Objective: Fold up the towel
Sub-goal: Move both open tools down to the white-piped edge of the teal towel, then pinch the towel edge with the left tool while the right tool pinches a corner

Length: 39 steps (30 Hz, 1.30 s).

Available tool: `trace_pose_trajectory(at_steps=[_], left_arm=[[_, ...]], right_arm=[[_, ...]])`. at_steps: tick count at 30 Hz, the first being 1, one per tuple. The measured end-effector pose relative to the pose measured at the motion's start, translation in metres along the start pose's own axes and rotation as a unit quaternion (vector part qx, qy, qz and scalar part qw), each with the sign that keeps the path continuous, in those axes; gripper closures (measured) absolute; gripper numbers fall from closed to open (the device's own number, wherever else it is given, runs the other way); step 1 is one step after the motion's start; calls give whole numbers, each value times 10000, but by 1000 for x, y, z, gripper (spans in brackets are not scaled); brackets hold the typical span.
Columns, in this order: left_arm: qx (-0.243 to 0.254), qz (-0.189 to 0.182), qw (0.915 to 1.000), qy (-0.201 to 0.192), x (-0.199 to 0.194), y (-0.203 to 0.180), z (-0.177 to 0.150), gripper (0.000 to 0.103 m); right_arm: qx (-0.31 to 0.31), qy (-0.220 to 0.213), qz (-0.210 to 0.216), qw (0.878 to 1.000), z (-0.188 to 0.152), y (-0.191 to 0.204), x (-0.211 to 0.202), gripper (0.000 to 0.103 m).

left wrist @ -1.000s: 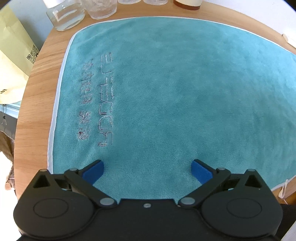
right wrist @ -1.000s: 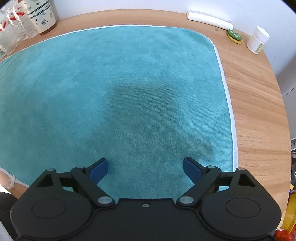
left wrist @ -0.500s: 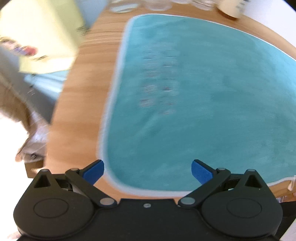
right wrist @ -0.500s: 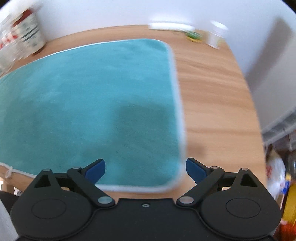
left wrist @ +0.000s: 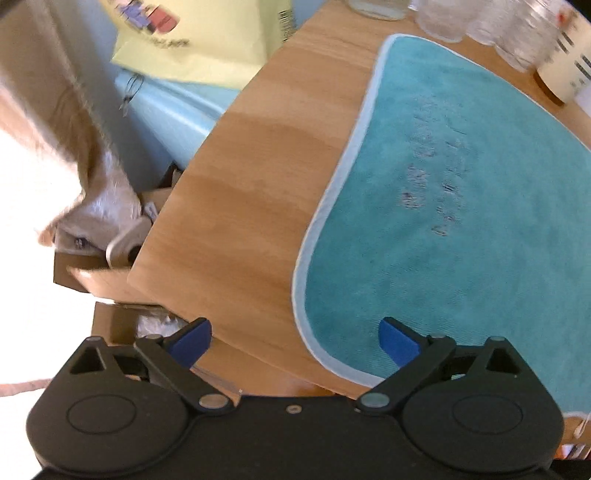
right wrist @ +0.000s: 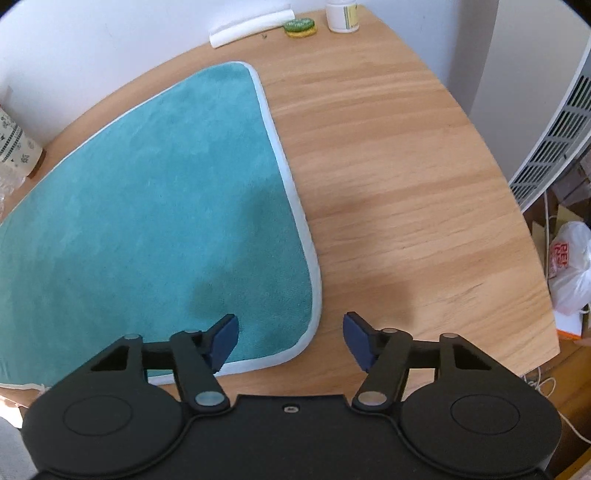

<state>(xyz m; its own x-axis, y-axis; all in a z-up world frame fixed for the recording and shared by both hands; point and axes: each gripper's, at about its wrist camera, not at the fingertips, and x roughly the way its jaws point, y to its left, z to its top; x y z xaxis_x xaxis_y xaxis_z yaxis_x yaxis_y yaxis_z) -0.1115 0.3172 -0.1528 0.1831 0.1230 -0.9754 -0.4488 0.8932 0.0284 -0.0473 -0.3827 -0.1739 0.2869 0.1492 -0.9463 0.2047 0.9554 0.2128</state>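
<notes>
- Towel [left wrist: 461, 229] lies spread flat in one layer on the wooden table [left wrist: 251, 184], stitched lettering facing up. No fold visible in either view.
- Left gripper [left wrist: 295, 338]: jaws spread wide, holding nothing. It straddles the towel's near-left corner; the right pad is over the cloth, the left pad past the table edge.
- Right gripper [right wrist: 290, 334]: jaws spread wide, empty. It straddles the near-right corner; the left pad is over the cloth, the right pad over bare wood.
- I can't tell from these views how high either tool sits above the cloth.
- Risks I see from here:
  - Left view is motion-blurred, so my aim on the corner is loose. I could close on air or catch only the white hem [left wrist: 325, 221].
  - Left pad hangs off the table; a descent could clip the edge.
  - Thin flat cloth: pads may slide over it and bunch it rather than pinch it.
  - Uneven grips left versus right would skew the fold.
  - Glass jars [left wrist: 443, 18] stand at the far edge, just beside the towel. A long sweep forward could knock them.
  - A white bottle [right wrist: 341, 14] stands in the far-right corner, well apart from the cloth; low risk.
</notes>
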Motion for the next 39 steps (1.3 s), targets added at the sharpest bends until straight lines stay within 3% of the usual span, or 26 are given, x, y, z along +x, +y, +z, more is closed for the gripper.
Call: trace_pose_trajectory(at_steps=[11, 13, 16, 23, 25, 27, 30, 39], left_arm=[[-22, -141, 9997, -189, -2, 11, -5, 13], [48, -152, 9995, -276, -2, 8, -6, 19], [173, -248, 9988, -372, -7, -2, -2, 38], [318, -422, 9982, -286, -10, -19, -2, 60], [269, -486, 9981, -277, -10, -18, -2, 73], [211, -532, 9981, -225, -9, -17, 0, 79], [228, -514, 9983, -170, -9, -17, 2, 83], [651, -237, 9973, -238, -18, -32, 3, 85]], right_arm=[[99, 7, 23, 9999, -4, 6, -6, 39], [60, 9, 12, 10000, -3, 8, -5, 39], [116, -19, 49, 9999, -1, 8, -4, 39], [353, 1, 162, 9992, -2, 1, -11, 56], [460, 3, 235, 9987, 0, 0, -9, 64], [542, 24, 276, 9981, 1, -3, -9, 76], [596, 57, 281, 9978, 2, -4, -7, 88], [606, -1, 254, 9978, -1, -9, -6, 100]])
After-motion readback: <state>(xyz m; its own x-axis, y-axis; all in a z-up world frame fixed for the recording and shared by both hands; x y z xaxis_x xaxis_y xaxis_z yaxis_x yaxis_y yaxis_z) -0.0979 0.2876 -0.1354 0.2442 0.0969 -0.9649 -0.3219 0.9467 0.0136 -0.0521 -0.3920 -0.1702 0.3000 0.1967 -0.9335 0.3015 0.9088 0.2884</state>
